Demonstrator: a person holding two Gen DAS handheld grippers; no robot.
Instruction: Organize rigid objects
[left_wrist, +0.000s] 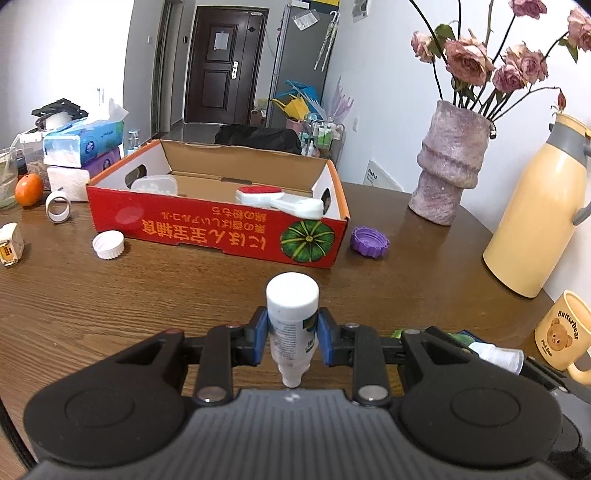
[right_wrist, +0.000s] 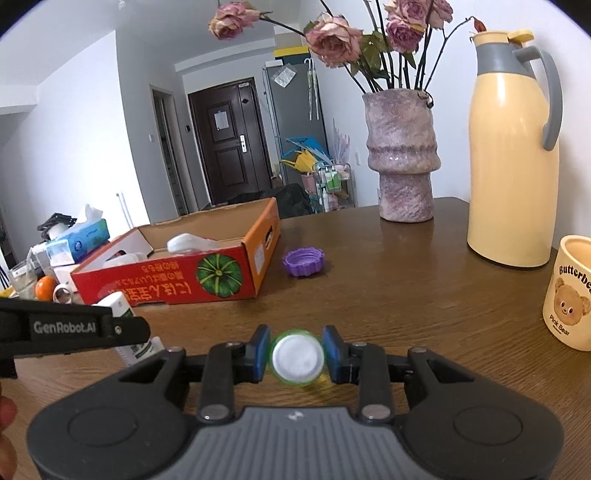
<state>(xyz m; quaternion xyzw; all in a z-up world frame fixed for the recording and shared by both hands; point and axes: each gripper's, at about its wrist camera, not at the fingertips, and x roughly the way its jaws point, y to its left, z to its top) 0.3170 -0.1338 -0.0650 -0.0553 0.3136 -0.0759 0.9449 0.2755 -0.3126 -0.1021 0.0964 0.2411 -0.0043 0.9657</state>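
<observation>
The left tongs are clamped on a white tube, blue pads pressing its two sides just below the flat cap, the cap end pointing away toward the far side of the table. The right tongs are closed on a small green-rimmed bottle seen end on, its white cap facing forward; how much of its body the pads cover cannot be told from this angle. Both items appear to be held clear of the table, near its front edge.

The red cardboard box lies ahead, open at the top, already holding a white brush at its right end and a clear lidded container at its left. A white cap sits loose just near the box's left front, and a purple cap just off its right corner; these look like later pickups.

The step in hand seems to be carrying both items to the box. To do it well, raise each above the near wall before moving across, since the tube hangs low below the pads and could catch the cardboard edge. Aim the tube at the bare middle of the box floor, between container and brush. Bring the bottle in from the right, staying clear of the vase and flask. Keep the two tongs apart, lower close to the floor, then release so nothing rolls.
</observation>
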